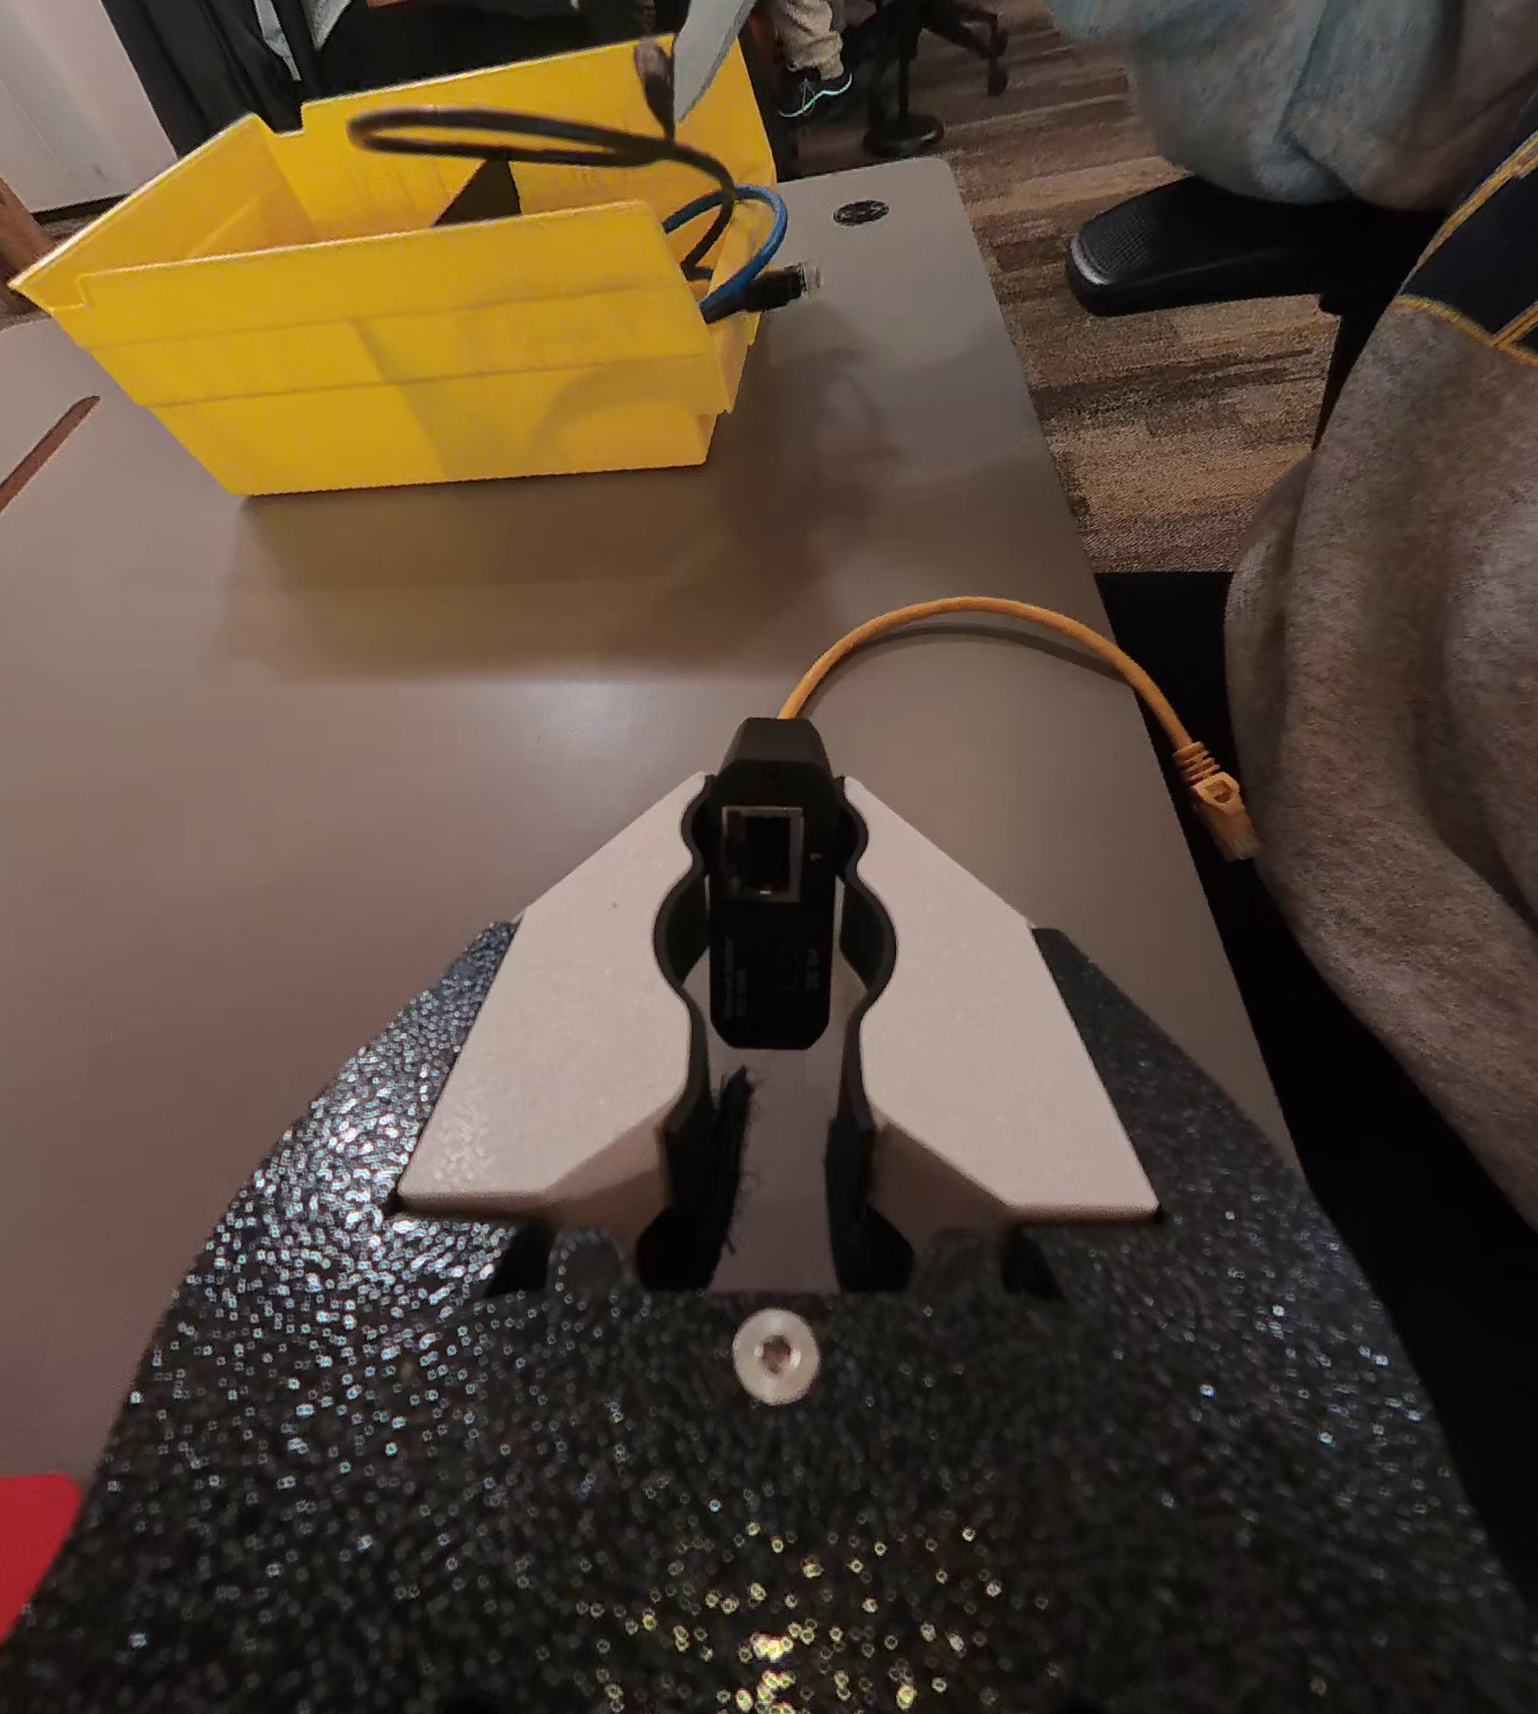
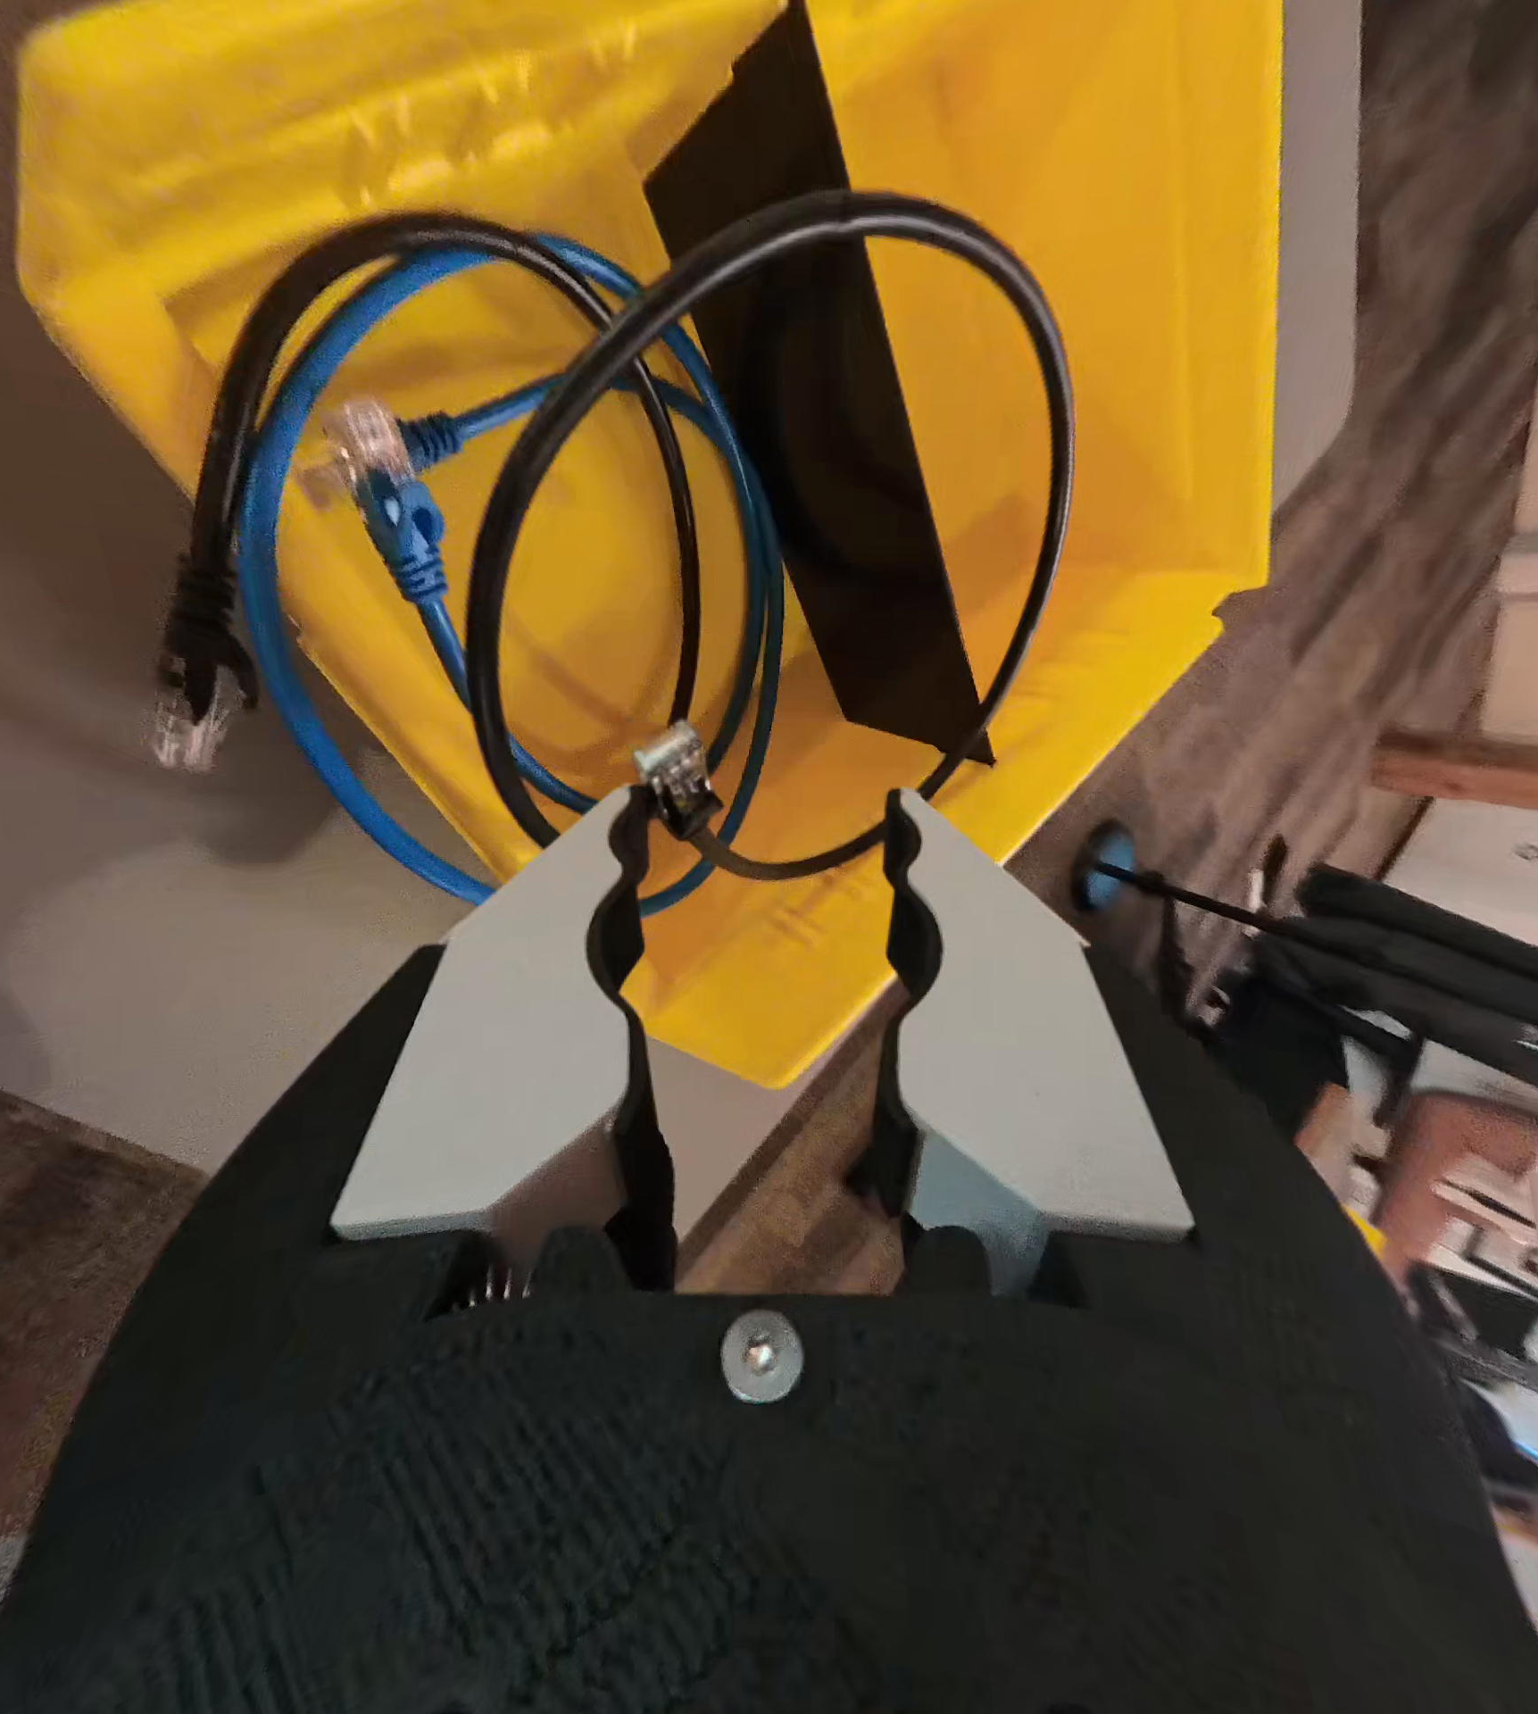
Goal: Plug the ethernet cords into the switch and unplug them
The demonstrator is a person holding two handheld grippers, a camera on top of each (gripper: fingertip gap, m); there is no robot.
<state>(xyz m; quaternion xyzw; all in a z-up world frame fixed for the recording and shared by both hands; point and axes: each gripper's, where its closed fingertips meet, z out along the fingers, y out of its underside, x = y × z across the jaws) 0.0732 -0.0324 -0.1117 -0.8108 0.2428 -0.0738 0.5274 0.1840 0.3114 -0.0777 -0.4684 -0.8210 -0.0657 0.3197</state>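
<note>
- Left wrist view: a small black switch (image 1: 772, 890) is pinched between the two grey fingers of the left gripper (image 1: 774, 788), with one open port facing up toward the camera.
- An orange ethernet cord (image 1: 1006, 640) is plugged into the far end of the switch. It bends in a loop to the right, and its loose orange plug (image 1: 1215, 798) is seen at the right edge of the brown table (image 1: 375, 696).
- A yellow bin (image 1: 412, 343) is set on the far part of the table. A black cord (image 1: 552, 148) is lifted in a loop above it, and a blue cord (image 1: 760, 218) hangs over its right side beside a black plug (image 1: 783, 283).
- A grey sleeve (image 1: 1442, 649) of a person is seen on the right, off the table.
- In the right wrist view, the fingers of the right gripper (image 2: 760, 807) are spread wide apart.
- A black cord (image 2: 1024, 371) hangs in a big loop over the yellow bin (image 2: 1071, 278). Its near plug (image 2: 674, 770) touches the tip of the left finger (image 2: 514, 974). Whether it is held there cannot be told.
- The far plug (image 2: 194, 668) of the black cord hangs low on the left, past the side of the bin, and looks blurred.
- A blue cord (image 2: 283, 668) is coiled in the bin under the black loop, with its two blue plugs (image 2: 394, 492) close together.
- A flat black piece (image 2: 830, 445) is seen standing in the bin behind the cords.
</note>
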